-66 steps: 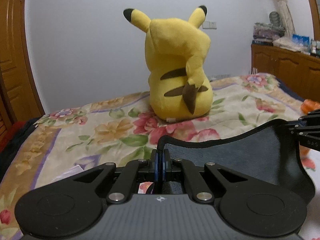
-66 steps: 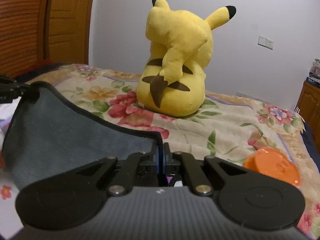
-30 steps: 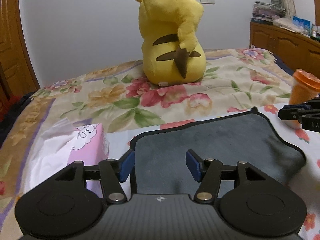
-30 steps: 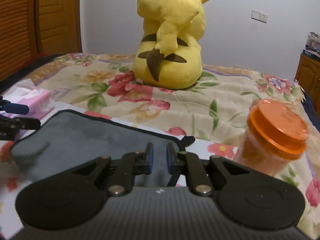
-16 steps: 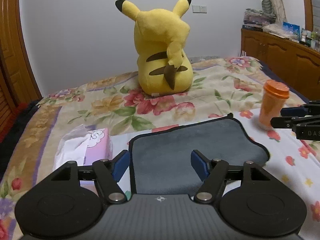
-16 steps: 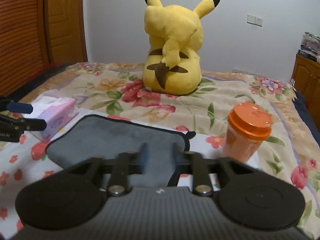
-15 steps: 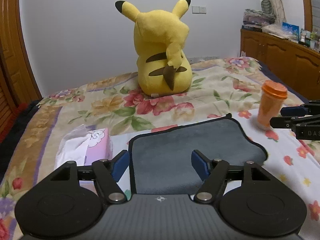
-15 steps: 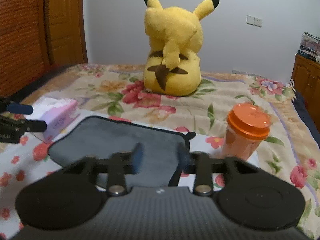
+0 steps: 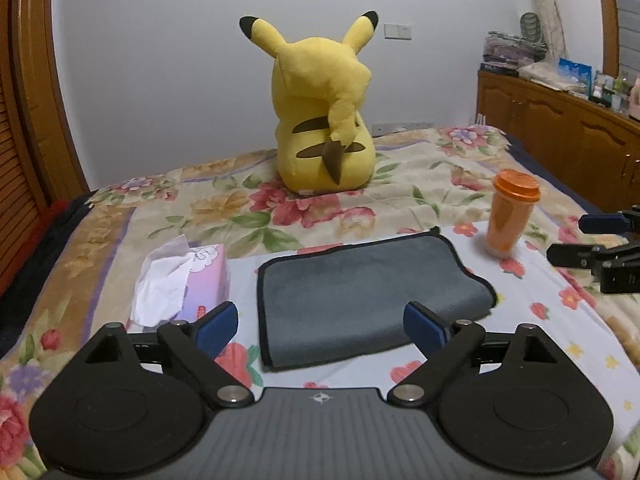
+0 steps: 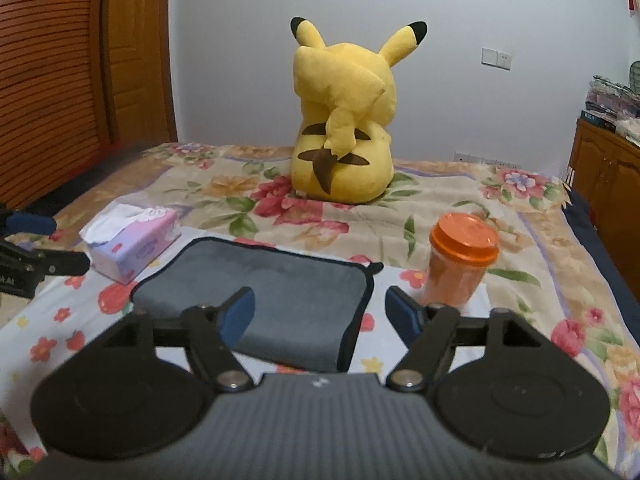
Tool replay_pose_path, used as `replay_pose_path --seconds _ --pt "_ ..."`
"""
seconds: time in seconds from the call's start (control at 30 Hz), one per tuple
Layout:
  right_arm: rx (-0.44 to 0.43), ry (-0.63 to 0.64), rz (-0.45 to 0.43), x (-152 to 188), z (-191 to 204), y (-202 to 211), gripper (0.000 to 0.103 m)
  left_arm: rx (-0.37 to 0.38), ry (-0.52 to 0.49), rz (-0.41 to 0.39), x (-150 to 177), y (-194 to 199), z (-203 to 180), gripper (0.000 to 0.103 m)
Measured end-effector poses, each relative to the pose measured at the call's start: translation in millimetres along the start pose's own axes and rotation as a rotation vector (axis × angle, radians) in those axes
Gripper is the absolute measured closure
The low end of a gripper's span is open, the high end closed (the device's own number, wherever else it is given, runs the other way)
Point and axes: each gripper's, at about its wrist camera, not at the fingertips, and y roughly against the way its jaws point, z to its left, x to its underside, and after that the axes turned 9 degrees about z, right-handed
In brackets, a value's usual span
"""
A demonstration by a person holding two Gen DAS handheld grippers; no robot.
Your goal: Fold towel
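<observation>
A dark grey towel (image 9: 368, 292) with black edging lies folded flat on the flowered bedspread; it also shows in the right wrist view (image 10: 280, 296). My left gripper (image 9: 322, 326) is open and empty, held above and in front of the towel's near edge. My right gripper (image 10: 320, 312) is open and empty, over the towel's right near corner. Each gripper shows at the edge of the other's view, the right gripper (image 9: 600, 248) on the right and the left gripper (image 10: 28, 252) on the left.
A pink tissue box (image 9: 188, 284) sits left of the towel, also in the right wrist view (image 10: 132, 242). An orange lidded cup (image 9: 510, 212) stands to the right. A yellow Pikachu plush (image 9: 324, 120) sits behind. Wooden cabinets (image 9: 560, 128) line the right wall.
Both grippers let go of the towel, opened wide and drew back and up. The towel, held up between them before, now lies folded on the bed.
</observation>
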Motion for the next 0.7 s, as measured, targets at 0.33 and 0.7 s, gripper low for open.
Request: replay_pose_path --seconds 0.33,0.7 --pt "0.010 -0.043 -0.056 21 -4 32 0.000 0.015 -0.047 -0.035 10 37 -20 0.000" --pt "0.038 -0.051 -0.053 27 -3 58 0.000 0.005 -0.035 -0.022 20 65 -22 0.000"
